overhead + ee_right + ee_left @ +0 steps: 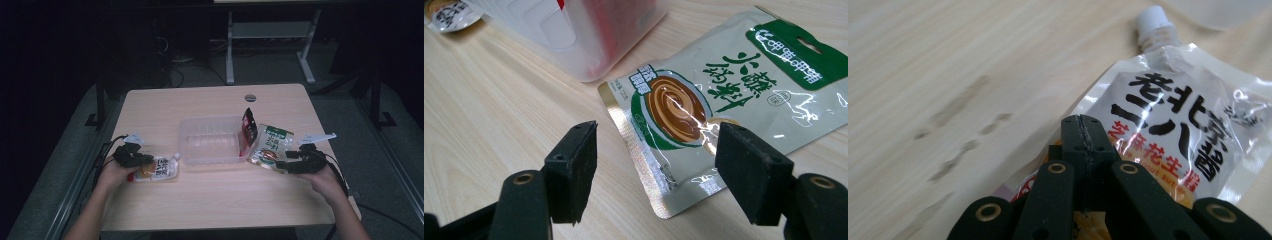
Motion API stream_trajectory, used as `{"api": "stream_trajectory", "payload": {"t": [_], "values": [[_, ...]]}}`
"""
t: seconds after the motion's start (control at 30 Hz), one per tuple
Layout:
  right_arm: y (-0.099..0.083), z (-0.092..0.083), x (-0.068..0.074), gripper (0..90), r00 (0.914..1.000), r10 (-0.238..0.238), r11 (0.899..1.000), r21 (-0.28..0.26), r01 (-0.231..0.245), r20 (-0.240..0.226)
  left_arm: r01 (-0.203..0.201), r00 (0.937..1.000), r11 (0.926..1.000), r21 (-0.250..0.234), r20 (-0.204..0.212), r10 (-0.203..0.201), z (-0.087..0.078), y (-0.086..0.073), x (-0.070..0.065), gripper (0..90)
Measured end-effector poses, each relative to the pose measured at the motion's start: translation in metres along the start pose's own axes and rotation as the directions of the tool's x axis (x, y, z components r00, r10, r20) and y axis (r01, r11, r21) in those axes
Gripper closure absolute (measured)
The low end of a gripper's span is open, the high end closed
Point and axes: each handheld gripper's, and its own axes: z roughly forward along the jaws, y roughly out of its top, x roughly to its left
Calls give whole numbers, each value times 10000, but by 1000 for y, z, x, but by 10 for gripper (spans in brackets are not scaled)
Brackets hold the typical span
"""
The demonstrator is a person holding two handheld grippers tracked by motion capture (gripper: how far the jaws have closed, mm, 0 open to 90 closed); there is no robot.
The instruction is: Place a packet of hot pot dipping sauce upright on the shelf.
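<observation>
- Left tongs (1082,131), pressed together, lie over the near end of one white spout pouch (1168,125) with black lettering, flat at the bench's (215,195) left; whether they pinch it I cannot tell
- One clear plastic tub (210,140) stands mid-bench, between both pouches; one red packet (248,125) leans at its right wall
- Right tongs (656,167), spread, hover at the near corner of one silver-green sauce pouch (724,100), right

The high view is dim and a little grainy: only the table (215,195) catches soft light from above, and the room around it falls into near black. Both gripper views are far brighter, with white glare on the spouted pouch (1173,125) and the green sauce packet (724,100). The wood at the left of the left gripper view is smeared with blur, and the nearest black parts are soft.
</observation>
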Motion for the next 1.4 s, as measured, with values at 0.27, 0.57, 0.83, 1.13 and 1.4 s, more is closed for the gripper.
{"api": "stream_trajectory", "payload": {"t": [0.27,0.57,0.83,1.13,1.4], "values": [[0,-2,0,327,10000,14,10000,-89,-14,-2,77,9973,9999,72,731,-82,2,0,-29,899],[1,-1,1,326,10000,38,10000,-56,-38,-26,-118,9988,9999,-122,-468,112,-24,-2,-26,899],[1,-1,1,327,10000,19,10000,-56,-19,-31,1290,9863,9900,577,-1113,-1220,-33,-36,6,898],[1,-1,1,327,9999,-99,9999,-84,99,-15,1264,9919,9896,691,-244,-1250,-38,-43,-13,898],[2,-2,3,327,10000,-73,9999,-93,73,-33,527,9954,9958,749,756,-583,-26,-34,-45,898]]}}
